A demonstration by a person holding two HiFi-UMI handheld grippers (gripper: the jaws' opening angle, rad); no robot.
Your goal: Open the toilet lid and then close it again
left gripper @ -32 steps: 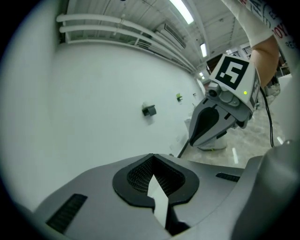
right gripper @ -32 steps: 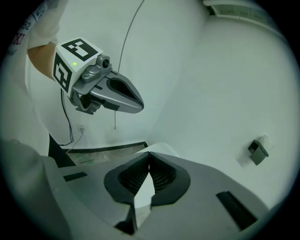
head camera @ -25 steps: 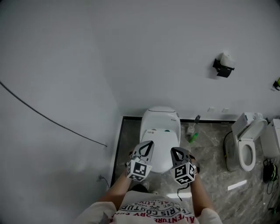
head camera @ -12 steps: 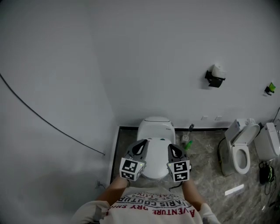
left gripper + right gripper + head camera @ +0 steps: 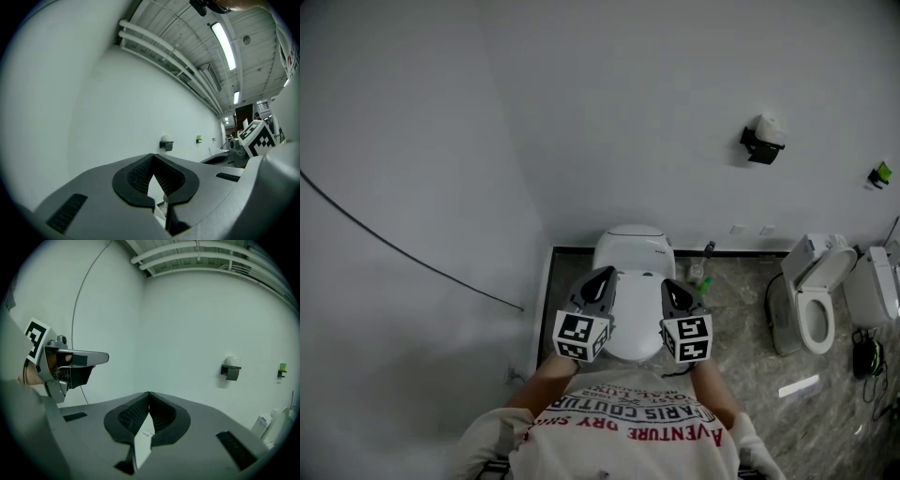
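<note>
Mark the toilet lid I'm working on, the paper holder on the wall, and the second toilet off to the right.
toilet lid (image 5: 635,314), head view, middle of the closed white lid.
paper holder (image 5: 761,147), head view, its black bracket.
second toilet (image 5: 817,323), head view, its open bowl.

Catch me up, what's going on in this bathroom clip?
A person stands over a white toilet whose lid is down, with a two-jaw gripper in each hand. The left gripper and right gripper hang in the air on either side of the lid, pointing toward the back wall. Both have their jaws shut and hold nothing. Neither is on the lid, and one look can't tell whether it has been opened yet. A second toilet further right has its lid up.
</note>
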